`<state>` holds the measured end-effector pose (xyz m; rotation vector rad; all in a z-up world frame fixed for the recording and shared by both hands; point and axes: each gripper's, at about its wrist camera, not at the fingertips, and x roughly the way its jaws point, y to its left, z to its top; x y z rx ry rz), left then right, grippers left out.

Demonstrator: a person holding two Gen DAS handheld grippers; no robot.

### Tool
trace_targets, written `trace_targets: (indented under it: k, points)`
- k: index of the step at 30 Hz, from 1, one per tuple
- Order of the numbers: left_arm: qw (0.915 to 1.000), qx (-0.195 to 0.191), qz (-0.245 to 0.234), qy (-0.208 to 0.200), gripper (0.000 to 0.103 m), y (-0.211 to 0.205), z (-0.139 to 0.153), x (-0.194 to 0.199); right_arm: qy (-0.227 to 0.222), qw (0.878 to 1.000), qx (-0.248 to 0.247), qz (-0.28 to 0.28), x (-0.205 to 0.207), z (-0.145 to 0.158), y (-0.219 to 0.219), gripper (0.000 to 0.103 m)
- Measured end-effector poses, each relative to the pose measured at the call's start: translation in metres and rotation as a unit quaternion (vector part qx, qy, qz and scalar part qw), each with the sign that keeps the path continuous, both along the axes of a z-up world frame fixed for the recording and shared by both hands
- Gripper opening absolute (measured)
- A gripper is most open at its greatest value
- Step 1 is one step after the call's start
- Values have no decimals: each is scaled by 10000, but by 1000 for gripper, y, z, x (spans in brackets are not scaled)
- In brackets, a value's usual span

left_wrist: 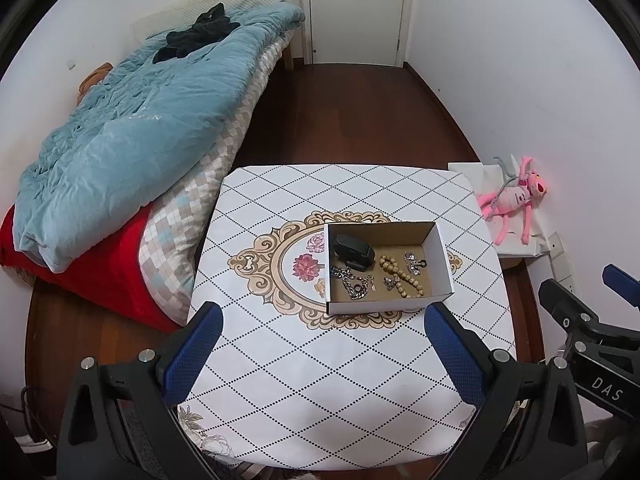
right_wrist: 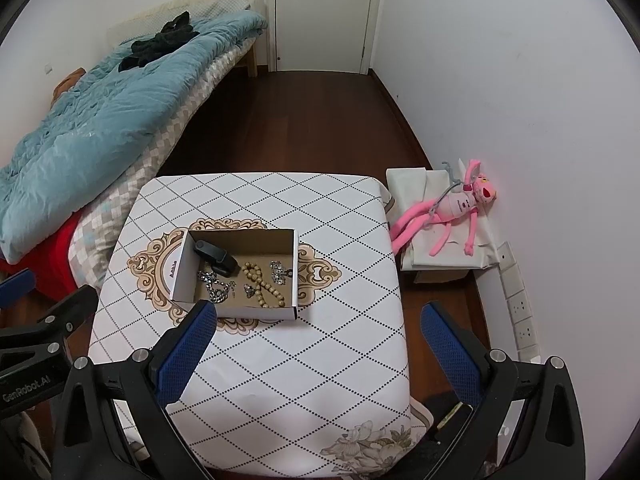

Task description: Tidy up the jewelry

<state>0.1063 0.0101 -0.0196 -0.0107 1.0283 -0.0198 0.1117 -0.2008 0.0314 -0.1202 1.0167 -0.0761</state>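
Note:
A white cardboard box (left_wrist: pixel 384 306) (right_wrist: pixel 256 313) sits open in the middle of the small table (left_wrist: pixel 320 380) (right_wrist: pixel 300 380). Inside lie a black band (left_wrist: pixel 354 250) (right_wrist: pixel 214 257), a silver chain (left_wrist: pixel 354 283) (right_wrist: pixel 216 286), a string of beige beads (left_wrist: pixel 400 276) (right_wrist: pixel 262 282) and small silver pieces (left_wrist: pixel 412 261) (right_wrist: pixel 278 270). My left gripper (left_wrist: pixel 324 328) is open and empty, above the table just in front of the box. My right gripper (right_wrist: pixel 320 326) is open and empty, in front and right of the box.
A bed with a blue quilt (left_wrist: pixel 132 128) (right_wrist: pixel 92 120) stands left of the table. A pink plush toy (left_wrist: pixel 516 196) (right_wrist: pixel 452 208) lies on a white box at the right wall. A closed door (left_wrist: pixel 356 8) is at the far end.

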Motion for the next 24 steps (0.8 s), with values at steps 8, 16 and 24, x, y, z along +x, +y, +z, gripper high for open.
trace_targets:
  k: [8, 16, 24]
  points:
    - [10000, -34, 10, 18, 103, 1, 0, -1, 39, 10000, 7, 14, -1, -2, 0, 103]
    - [10000, -38, 7, 36, 103, 1, -2, -1, 60, 10000, -13, 7, -2, -4, 0, 103]
    - [9999, -57, -5, 93, 103, 0, -5, 0, 63, 10000, -16, 18, -1, -4, 1, 103]
